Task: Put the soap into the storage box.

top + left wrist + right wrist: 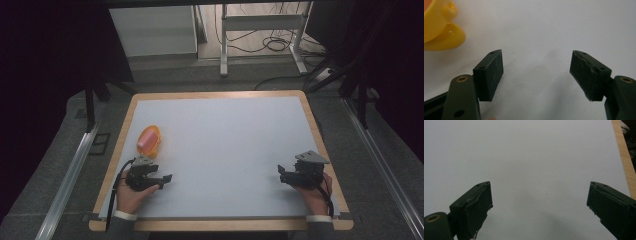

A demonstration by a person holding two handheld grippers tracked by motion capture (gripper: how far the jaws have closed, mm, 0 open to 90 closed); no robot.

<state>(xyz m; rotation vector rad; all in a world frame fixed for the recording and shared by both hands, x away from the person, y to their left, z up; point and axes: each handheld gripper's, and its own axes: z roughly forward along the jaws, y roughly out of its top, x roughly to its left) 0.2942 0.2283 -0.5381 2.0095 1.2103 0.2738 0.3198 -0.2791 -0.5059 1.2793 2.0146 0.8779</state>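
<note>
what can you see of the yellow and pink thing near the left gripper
The yellow and pink object lies on the white table surface near its left edge, just beyond the left gripper and apart from it. It looks like glossy yellow plastic with rounded, curved parts and a pale pink or orange piece on top; what it is cannot be told. In the left gripper view its yellow rounded edge shows at the upper left, outside the open jaws. Only the table touches it.

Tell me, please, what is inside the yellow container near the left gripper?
The yellow container lies on the white table and holds something pink. Its deeper inside is hidden by that pink thing, so I cannot tell more.
</note>
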